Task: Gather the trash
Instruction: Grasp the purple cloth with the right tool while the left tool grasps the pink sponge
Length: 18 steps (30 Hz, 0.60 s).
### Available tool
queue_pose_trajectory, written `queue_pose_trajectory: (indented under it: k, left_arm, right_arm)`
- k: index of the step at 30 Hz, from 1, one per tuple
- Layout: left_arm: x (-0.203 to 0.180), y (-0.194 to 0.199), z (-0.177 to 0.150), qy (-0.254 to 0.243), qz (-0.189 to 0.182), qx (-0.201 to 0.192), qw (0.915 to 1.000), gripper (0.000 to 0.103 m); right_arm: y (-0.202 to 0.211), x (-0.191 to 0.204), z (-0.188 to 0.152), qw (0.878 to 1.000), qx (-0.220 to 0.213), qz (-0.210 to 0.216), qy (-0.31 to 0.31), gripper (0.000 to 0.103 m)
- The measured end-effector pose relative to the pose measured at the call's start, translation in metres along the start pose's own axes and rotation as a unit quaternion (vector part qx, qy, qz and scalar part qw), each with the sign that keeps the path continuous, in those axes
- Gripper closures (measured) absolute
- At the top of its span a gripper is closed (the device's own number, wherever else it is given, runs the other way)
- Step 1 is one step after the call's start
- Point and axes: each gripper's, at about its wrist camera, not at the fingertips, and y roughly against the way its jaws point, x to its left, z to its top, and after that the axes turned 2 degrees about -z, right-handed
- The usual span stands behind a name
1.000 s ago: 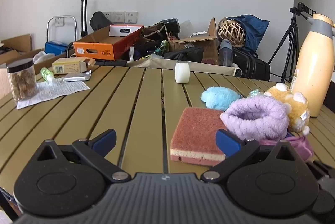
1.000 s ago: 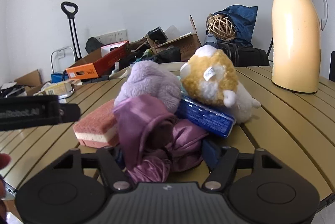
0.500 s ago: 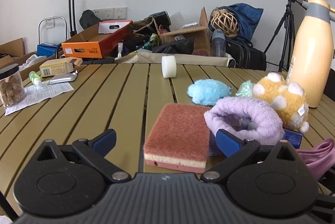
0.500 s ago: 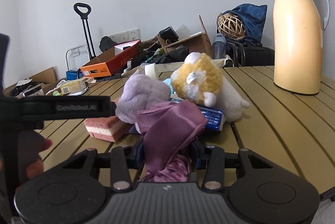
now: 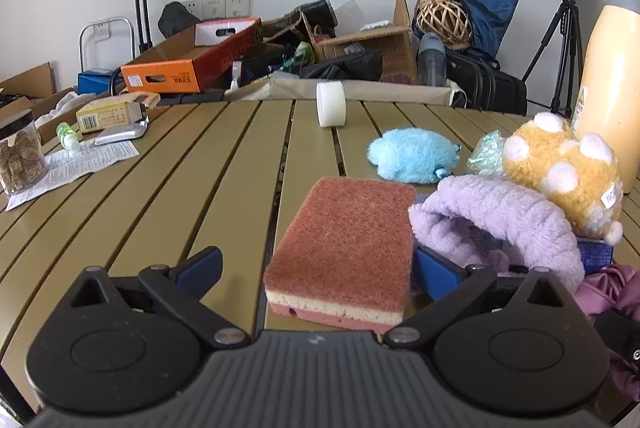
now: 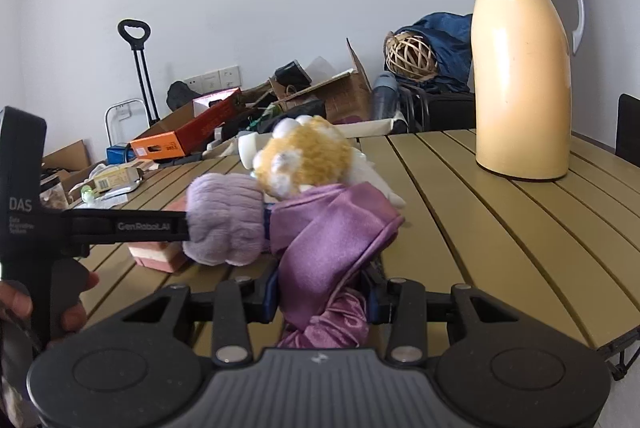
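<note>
A pink sponge (image 5: 348,244) lies flat on the slatted table (image 5: 180,188) between the fingers of my open left gripper (image 5: 318,268). The right pad sits close to the sponge's side; the left pad is well clear of it. My right gripper (image 6: 323,294) is still closing on a purple satin cloth (image 6: 328,228), with both pads pressing its bunched folds. The cloth drapes up over the jaws and hides what lies behind. In the right wrist view the left gripper's black finger (image 6: 120,226) reaches toward a lilac plush (image 6: 224,224), held by a person's hand (image 6: 72,308).
A yellow plush toy (image 5: 560,168), a blue fluffy piece (image 5: 412,156) and a blue packet (image 5: 596,252) crowd the lilac plush (image 5: 500,212). A cream thermos (image 6: 520,68) stands at the right. A white tape roll (image 5: 331,103), jar (image 5: 20,152), leaflet (image 5: 80,164) and carton (image 5: 108,112) lie farther off.
My left gripper has slid over until the sponge lies between its fingers. My right gripper has closed on the purple cloth and drawn it back from the pile.
</note>
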Motion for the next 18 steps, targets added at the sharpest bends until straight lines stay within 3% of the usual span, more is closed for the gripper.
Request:
queue_pose_trajectory:
  k: [3, 6, 18]
  left_arm:
    - [-0.001, 0.0, 0.0, -0.004, -0.004, -0.002, 1.0, 0.009]
    - [-0.004, 0.0, -0.001, -0.013, -0.016, -0.004, 0.9998, 0.027]
    - [-0.003, 0.014, -0.001, -0.025, 0.005, -0.033, 0.9991, 0.029]
  right_arm:
    - [0.0, -0.005, -0.002, 1.0, 0.001, 0.003, -0.001, 0.064]
    - [0.001, -0.009, -0.004, 1.0, -0.003, 0.012, -0.009, 0.064]
    - [0.005, -0.014, -0.002, 1.0, -0.004, 0.008, -0.007, 0.064]
